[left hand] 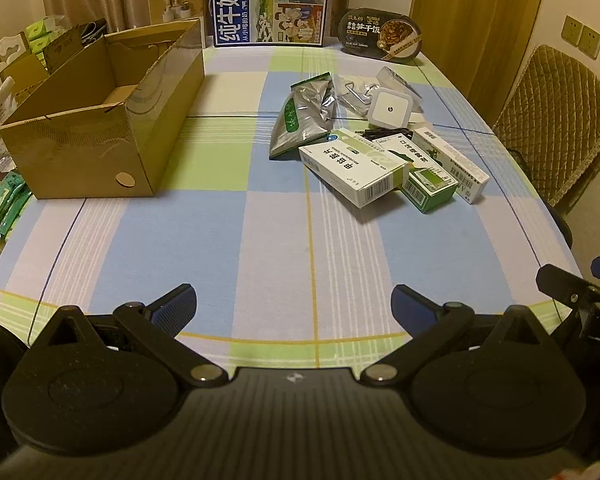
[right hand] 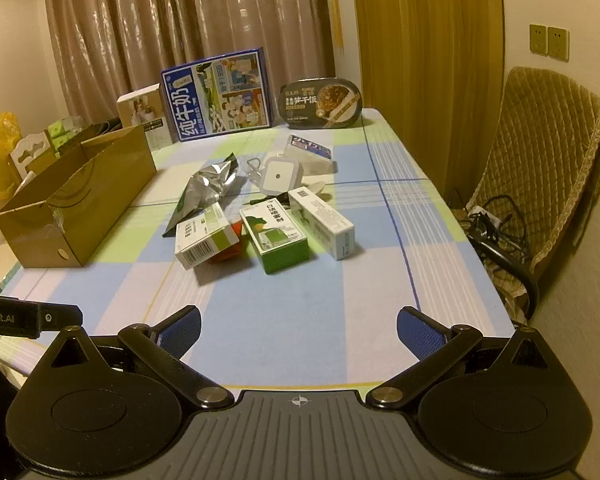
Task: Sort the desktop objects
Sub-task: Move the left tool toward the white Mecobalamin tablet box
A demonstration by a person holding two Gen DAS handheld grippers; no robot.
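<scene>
A pile of small items lies mid-table: a white medicine box (left hand: pixel 354 174) (right hand: pixel 206 240), a green-and-white box (left hand: pixel 426 184) (right hand: pixel 276 238), a long white box (left hand: pixel 452 164) (right hand: pixel 322 222), a silver foil pouch (left hand: pixel 302 118) (right hand: pixel 204 190), a white square night light (left hand: pixel 390 110) (right hand: pixel 278 176) and a clear packet (right hand: pixel 310 154). An open cardboard box (left hand: pixel 100 120) (right hand: pixel 76 204) stands at the left. My left gripper (left hand: pixel 294 300) is open over the near table edge, well short of the pile. My right gripper (right hand: pixel 298 326) is open too, with nothing between its fingers.
A blue milk carton box (left hand: pixel 268 4) (right hand: pixel 218 94) and a dark oval meal tray (left hand: pixel 382 36) (right hand: pixel 320 102) lean at the far edge. A padded chair (right hand: pixel 540 176) stands right of the table. Packets (left hand: pixel 2 204) clutter the left side.
</scene>
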